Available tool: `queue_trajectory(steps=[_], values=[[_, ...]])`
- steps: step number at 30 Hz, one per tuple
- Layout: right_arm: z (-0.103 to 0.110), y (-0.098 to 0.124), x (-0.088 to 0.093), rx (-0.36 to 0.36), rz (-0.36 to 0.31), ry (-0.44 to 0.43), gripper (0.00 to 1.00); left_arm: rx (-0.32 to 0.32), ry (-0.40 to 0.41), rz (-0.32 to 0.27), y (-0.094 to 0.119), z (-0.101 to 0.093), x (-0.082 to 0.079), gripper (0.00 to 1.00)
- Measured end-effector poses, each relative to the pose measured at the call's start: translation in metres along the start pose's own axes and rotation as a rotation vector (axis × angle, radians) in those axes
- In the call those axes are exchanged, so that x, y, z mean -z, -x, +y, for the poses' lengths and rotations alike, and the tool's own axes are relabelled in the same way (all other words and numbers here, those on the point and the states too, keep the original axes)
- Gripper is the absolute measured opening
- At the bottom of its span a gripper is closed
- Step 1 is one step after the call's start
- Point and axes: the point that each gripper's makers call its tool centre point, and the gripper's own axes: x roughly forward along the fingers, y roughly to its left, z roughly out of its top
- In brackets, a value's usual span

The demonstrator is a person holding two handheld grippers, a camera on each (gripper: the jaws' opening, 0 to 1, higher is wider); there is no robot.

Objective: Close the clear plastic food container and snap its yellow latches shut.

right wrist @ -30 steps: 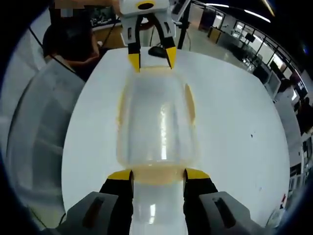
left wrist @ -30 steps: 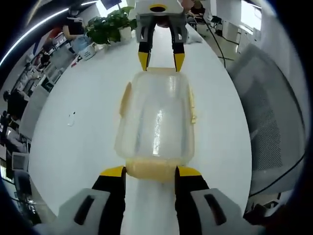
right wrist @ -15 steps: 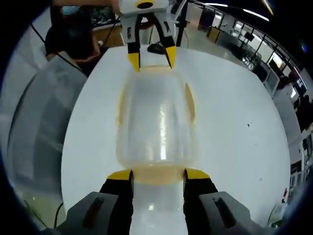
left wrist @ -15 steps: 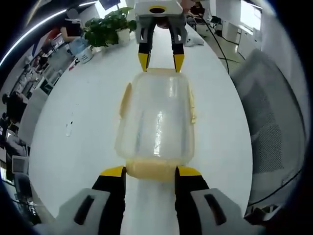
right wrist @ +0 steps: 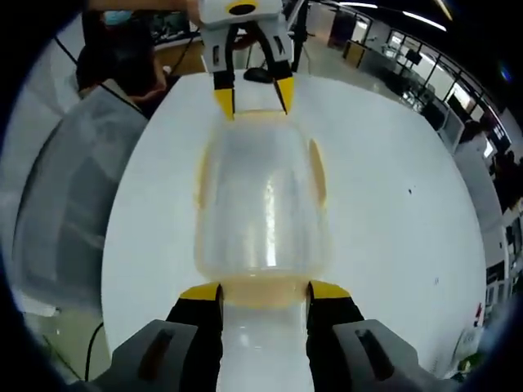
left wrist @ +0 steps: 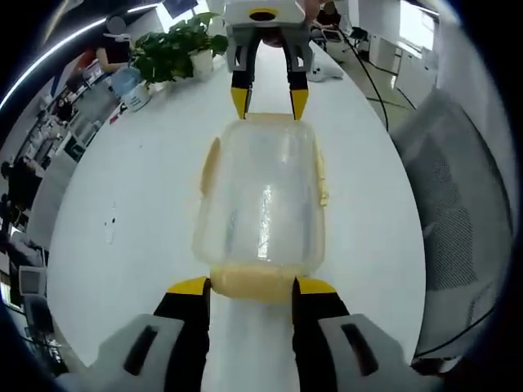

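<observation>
Mid-frame on the white counter [left wrist: 122, 188] sits the clear plastic food container with yellow latches [left wrist: 261, 204]. The left hand-held gripper [left wrist: 252, 287] and right hand-held gripper [right wrist: 265, 292] stand spread, their jaws bracketing its opposite end latches.

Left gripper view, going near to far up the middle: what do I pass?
left gripper → near yellow latch → clear container → far yellow latch → right gripper → potted plant

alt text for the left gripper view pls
A clear plastic food container with yellow latches lies lengthwise on a white table, the left gripper open at its near end and the right gripper open at its far end. A potted plant stands behind.
</observation>
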Motion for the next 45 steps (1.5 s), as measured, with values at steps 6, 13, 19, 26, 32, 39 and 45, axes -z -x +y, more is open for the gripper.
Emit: queue_trajectory(steps=[6, 13, 19, 26, 32, 39, 45], values=[[0.000, 0.005, 0.009, 0.001, 0.000, -0.002, 0.39, 0.002, 0.000, 0.000, -0.006, 0.000, -0.008, 0.39], [-0.001, 0.011, 0.020, 0.003, 0.006, -0.007, 0.39, 0.003, -0.004, -0.004, -0.013, -0.002, -0.019, 0.39], [-0.002, 0.013, 0.029, 0.005, 0.005, -0.015, 0.39, 0.006, -0.010, -0.007, -0.018, 0.000, -0.027, 0.39], [-0.003, 0.017, 0.038, 0.003, 0.006, -0.024, 0.39, 0.014, -0.016, -0.011, -0.025, 0.000, -0.035, 0.39], [-0.004, 0.018, 0.046, -0.001, 0.011, -0.030, 0.39, 0.022, -0.016, -0.010, -0.031, 0.001, -0.041, 0.39], [-0.004, 0.021, 0.054, -0.004, 0.011, -0.040, 0.39, 0.030, -0.016, -0.012, -0.037, 0.001, -0.046, 0.39], [-0.004, 0.019, 0.059, -0.010, 0.010, -0.049, 0.39, 0.038, -0.022, -0.009, -0.041, 0.000, -0.048, 0.39]])
